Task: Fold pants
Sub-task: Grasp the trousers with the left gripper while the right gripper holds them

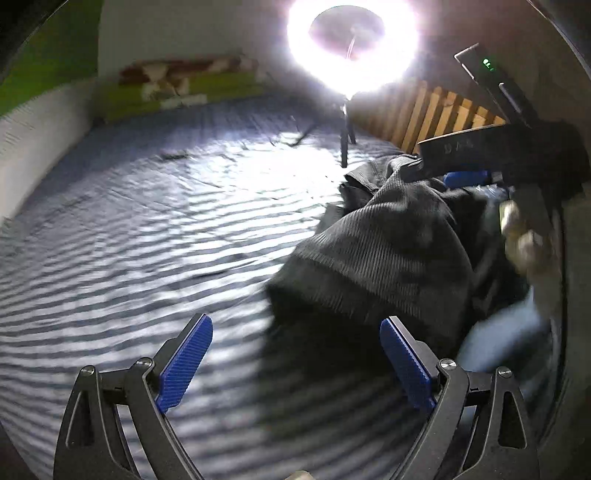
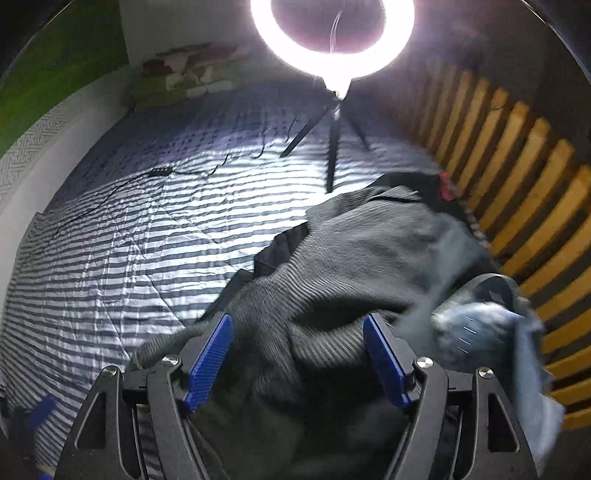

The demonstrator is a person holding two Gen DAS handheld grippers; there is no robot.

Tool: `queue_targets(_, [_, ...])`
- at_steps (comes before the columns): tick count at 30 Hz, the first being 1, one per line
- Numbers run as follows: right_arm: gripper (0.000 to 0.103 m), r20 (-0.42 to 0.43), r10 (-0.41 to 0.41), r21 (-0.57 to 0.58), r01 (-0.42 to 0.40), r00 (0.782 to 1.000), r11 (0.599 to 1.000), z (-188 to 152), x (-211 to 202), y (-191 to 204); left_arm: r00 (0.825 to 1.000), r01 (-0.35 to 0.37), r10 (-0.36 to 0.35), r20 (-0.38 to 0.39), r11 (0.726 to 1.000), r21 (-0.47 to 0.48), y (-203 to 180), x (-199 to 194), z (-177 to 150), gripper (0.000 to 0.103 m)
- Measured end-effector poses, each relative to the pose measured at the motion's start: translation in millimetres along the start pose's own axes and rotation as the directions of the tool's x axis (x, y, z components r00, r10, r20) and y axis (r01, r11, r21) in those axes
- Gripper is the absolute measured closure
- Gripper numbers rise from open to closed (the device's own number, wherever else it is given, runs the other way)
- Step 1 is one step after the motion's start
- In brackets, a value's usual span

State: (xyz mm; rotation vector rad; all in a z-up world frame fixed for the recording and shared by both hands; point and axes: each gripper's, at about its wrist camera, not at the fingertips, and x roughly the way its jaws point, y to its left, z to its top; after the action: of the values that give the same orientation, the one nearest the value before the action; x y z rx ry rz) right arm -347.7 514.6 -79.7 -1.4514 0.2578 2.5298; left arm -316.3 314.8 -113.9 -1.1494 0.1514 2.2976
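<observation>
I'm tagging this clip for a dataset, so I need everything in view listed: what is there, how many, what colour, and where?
pants: one, dark grey ribbed, crumpled on the bed's right side
blue garment: one, beside the pants, right
bedspread: one, blue-white striped
ring light: one, white, on a tripod at the far end
wooden slats: yellow, along the right
folded bedding: green, red and white, far left
left gripper: open, over the bedspread
right gripper: open, over the pants

Both wrist cameras look steeply down along their fingers, close over the striped bed (image 1: 110, 229), facing the ring light (image 2: 332, 33). Both share the bed, light, slats (image 2: 517, 192) and dark pants (image 1: 376, 243).
</observation>
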Motion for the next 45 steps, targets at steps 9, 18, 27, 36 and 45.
queue_targets(9, [0.082,-0.075,-0.077,-0.037,0.074,0.994,0.997,-11,56,-10,0.986,0.131,-0.143,-0.09,0.983,-0.128,-15,89,16,0.066])
queue_targets(18, [0.091,0.11,0.116,0.119,-0.129,0.987,0.985,-11,-34,-40,0.971,0.236,-0.231,0.056,0.968,-0.085,-34,6,52,0.096])
queue_targets(27, [0.092,0.267,0.181,0.175,-0.232,0.947,0.957,32,-151,-45,0.93,0.227,-0.237,0.281,0.972,0.068,-58,-172,149,0.098])
queue_targets(36, [0.093,0.318,0.349,-0.098,-0.336,0.882,0.937,39,-274,87,0.903,0.044,-0.074,0.422,0.996,0.079,10,-356,111,0.098])
queue_targets(45, [0.058,0.028,0.452,-0.295,-0.425,0.891,0.856,-123,-224,197,0.984,-0.177,0.178,0.008,0.984,-0.033,131,-360,-127,0.079])
